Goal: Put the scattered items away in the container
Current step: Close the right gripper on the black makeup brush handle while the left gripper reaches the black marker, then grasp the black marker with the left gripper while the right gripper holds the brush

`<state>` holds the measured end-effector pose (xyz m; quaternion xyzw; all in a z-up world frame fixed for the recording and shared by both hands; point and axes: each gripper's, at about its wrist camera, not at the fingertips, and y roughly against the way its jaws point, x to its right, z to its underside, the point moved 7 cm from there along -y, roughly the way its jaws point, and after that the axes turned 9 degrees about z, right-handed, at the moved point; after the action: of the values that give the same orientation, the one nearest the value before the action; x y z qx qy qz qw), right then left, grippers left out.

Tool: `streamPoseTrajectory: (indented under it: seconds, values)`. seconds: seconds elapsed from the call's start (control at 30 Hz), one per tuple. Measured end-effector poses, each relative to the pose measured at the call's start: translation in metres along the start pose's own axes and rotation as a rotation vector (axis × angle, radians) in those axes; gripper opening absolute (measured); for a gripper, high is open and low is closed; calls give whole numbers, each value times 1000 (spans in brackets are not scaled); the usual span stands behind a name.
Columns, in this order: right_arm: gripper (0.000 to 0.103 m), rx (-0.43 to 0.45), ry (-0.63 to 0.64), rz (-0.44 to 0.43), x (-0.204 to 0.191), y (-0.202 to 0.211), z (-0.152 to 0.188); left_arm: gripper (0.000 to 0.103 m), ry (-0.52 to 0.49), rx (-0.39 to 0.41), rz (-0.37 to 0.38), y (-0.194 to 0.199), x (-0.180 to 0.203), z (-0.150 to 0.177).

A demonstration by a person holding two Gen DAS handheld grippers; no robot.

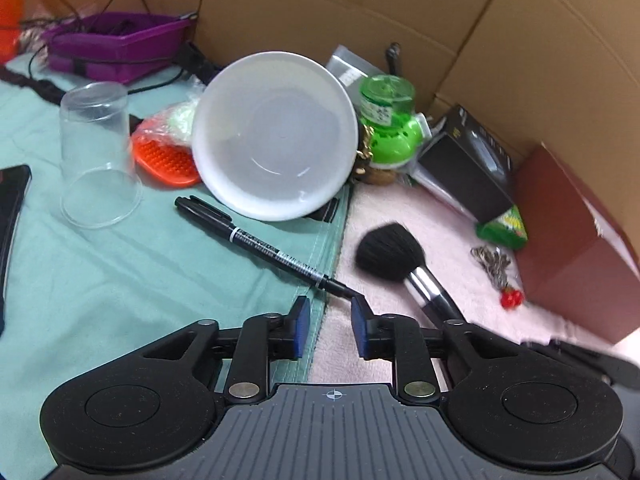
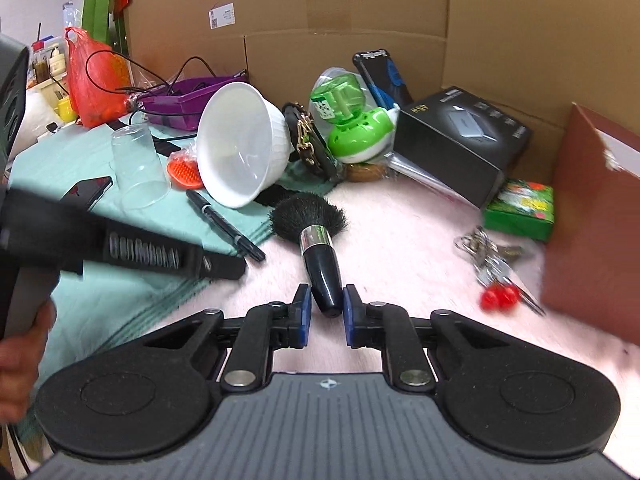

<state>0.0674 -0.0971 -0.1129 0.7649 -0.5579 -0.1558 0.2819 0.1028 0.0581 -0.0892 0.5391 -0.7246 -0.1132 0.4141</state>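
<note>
Black brush handle (image 2: 323,280) btwn right gripper (image 2: 325,305) fingers, narrow gap; left gripper (image 1: 330,316) fingers apart, pen (image 1: 256,240) tip at right finger.

Open pink mat (image 2: 400,248) in the middle, room to pass between the brush (image 2: 316,236) and the keys (image 2: 492,260) on the right. Far side is jammed: tilted bowl (image 2: 240,144), green dispenser (image 2: 352,128), black box (image 2: 460,140), all packed against the cardboard wall (image 2: 344,20). Red box (image 2: 592,216) walls off the right. On the left, the pen (image 1: 260,244) lies across the cloth edge, with the upturned cup (image 1: 96,152) beyond it and bare teal cloth (image 1: 140,300) near.
</note>
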Motion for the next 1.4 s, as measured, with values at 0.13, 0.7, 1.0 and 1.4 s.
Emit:
streamPoseTrajectory:
  seconds: [0.13,0.7,1.0,1.4]
  values:
    - [20,-15,-37,0,7,2,6,73,-14,59,-98,0,-2,-16]
    - [22,-16,-63,4,12,-5,8,45,-81,41,-253,-22,-21,-37]
    - [26,-15,-69,3,10,-2,8,16,-150,-8,-204,-3,-20,-18]
    - [39,3,-46,-2,4,8,7,48,-157,-66,-141,19,-20,-1]
